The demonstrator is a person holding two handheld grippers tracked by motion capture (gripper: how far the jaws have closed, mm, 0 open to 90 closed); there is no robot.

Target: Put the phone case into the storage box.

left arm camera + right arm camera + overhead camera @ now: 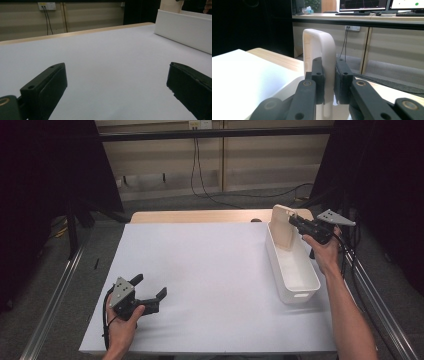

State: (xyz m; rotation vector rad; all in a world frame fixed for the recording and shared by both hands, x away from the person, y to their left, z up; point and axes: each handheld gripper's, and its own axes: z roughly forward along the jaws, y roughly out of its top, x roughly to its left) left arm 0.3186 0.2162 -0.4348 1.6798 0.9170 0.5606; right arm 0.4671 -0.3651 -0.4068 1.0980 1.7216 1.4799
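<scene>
Right claw (295, 223) grips the cream lid (282, 227), upright at the far end of the white bin (300, 282), upper right. Left claw (149, 289) rests wide open, lower left on the bench (210, 270).

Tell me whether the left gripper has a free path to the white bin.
Probably yes: the left gripper rests open on the bare sheet, with nothing lying between it and the bin.

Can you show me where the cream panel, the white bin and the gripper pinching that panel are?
cream panel (325, 47): right gripper view, its rounded upper edge.
white bin (295, 292): high view, near end wall.
right gripper (329, 81): right gripper view, between the pads clamped on the panel.
</scene>
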